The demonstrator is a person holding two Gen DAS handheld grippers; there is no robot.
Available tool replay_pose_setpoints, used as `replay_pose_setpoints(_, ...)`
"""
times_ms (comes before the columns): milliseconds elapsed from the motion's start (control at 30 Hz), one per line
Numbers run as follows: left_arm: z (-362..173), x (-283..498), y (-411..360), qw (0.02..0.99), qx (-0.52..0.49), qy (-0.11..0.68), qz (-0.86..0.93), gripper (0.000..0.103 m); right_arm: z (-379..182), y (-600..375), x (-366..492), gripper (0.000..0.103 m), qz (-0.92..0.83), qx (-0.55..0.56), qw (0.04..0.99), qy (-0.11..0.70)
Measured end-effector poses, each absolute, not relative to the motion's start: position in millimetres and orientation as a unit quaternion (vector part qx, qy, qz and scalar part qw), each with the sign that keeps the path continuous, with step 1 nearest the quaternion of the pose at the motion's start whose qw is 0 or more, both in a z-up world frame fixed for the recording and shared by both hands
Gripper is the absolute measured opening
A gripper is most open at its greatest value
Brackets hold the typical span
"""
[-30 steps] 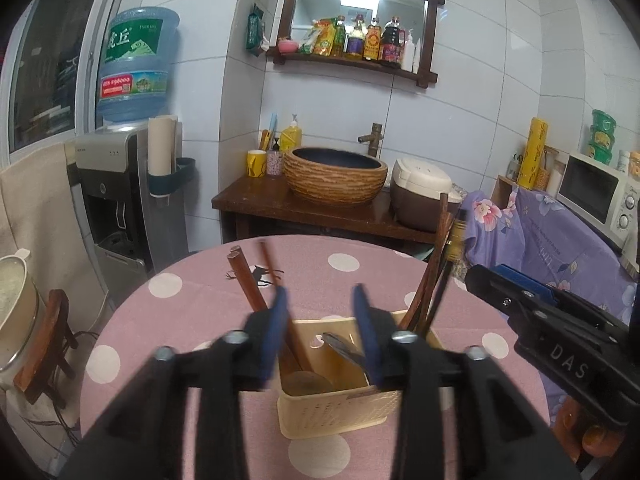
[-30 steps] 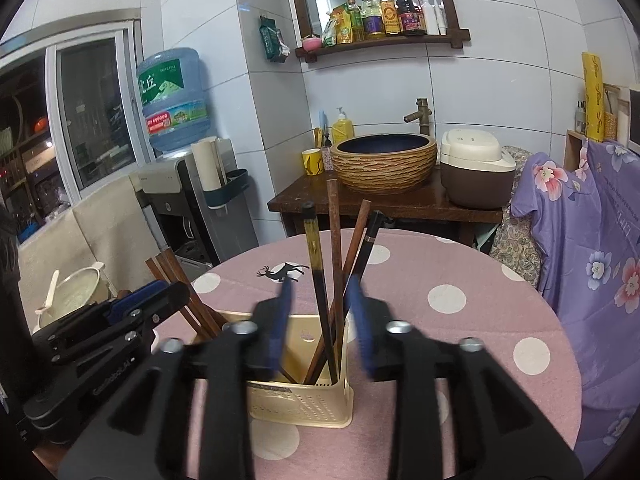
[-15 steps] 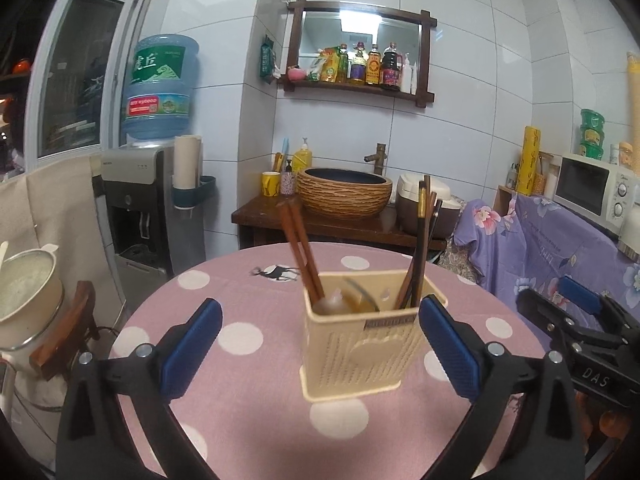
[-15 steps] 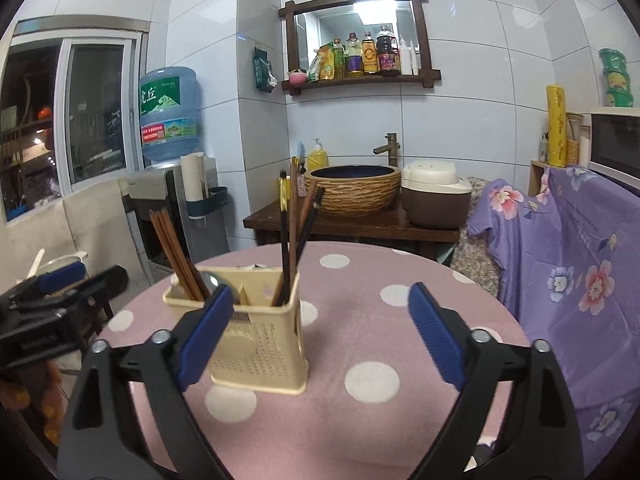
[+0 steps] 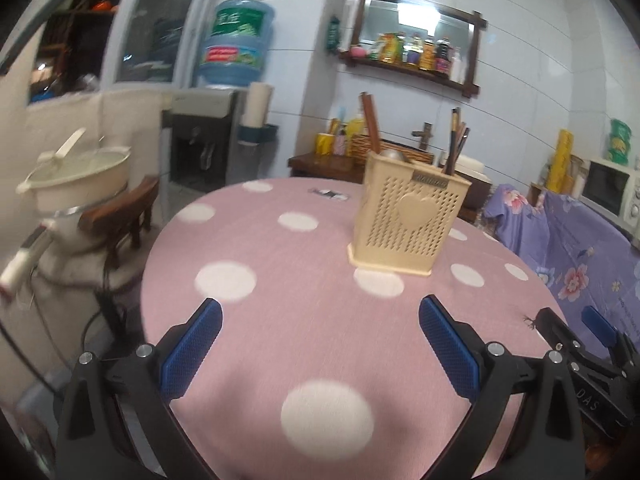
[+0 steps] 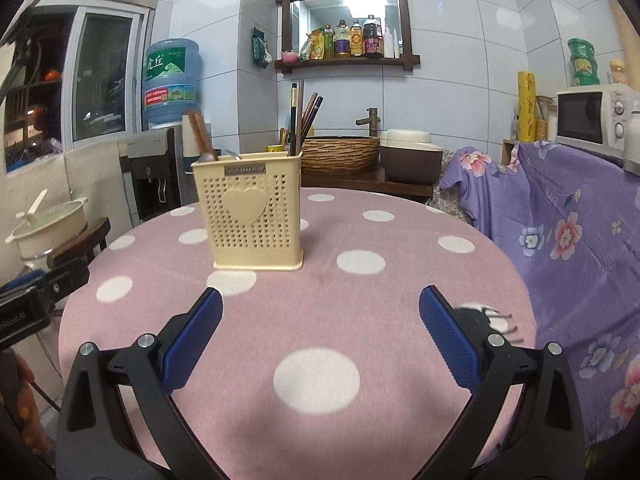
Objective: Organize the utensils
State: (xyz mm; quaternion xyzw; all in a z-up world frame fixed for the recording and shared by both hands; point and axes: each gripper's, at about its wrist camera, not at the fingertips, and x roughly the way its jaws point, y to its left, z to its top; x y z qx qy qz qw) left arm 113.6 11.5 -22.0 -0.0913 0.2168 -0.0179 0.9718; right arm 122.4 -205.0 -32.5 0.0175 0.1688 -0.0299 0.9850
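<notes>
On the polka-dot counter the holder now stands alone, chopsticks and spoons inside. Both claws, left and right, have backed off, wide open and empty, so sorting looks basically done.

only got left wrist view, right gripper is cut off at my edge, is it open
Observer: Yes, the right gripper is open, with nothing between its pads.
Operator: what's ahead of it
Observer: The holder stands upright on the cloth ahead of it, a little left of centre and well clear of the pads.
Operator: its right end is blurred for me, what's in there
Observer: About four chopsticks stand in that end, tops fanned apart.
</notes>
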Motion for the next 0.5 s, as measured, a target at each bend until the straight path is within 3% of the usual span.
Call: replay_pose_setpoints(500, -13.8, 9.1, 12.5, 0.991, -0.028, 0.131, 0.013, 0.098, -28.8, -201.9, 17.3, 0.097, -0.047, 0.004, 0.991, 0.128)
